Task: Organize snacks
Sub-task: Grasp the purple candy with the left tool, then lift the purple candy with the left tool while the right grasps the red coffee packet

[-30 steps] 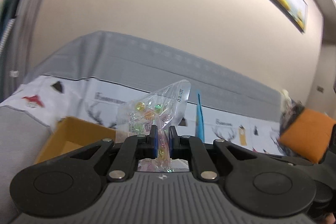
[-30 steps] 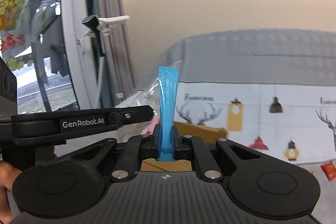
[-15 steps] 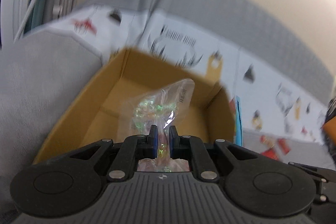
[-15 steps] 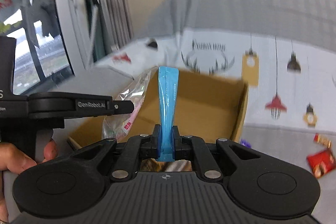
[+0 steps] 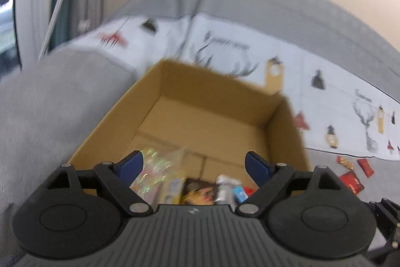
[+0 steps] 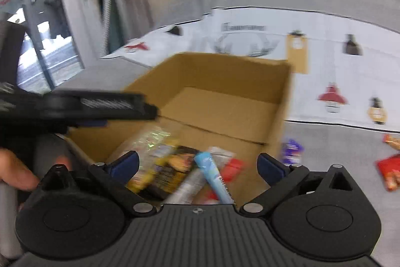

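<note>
Bright, even daylight comes from the window [image 6: 37, 46] at left. Both views are motion-blurred, with fisheye bending at the edges.

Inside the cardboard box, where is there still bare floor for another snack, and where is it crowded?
The far half of the cardboard box floor, bordered by its back and right walls, is bare. The near end is crowded: candy bag, blue stick, dark packet, red packet.
</note>
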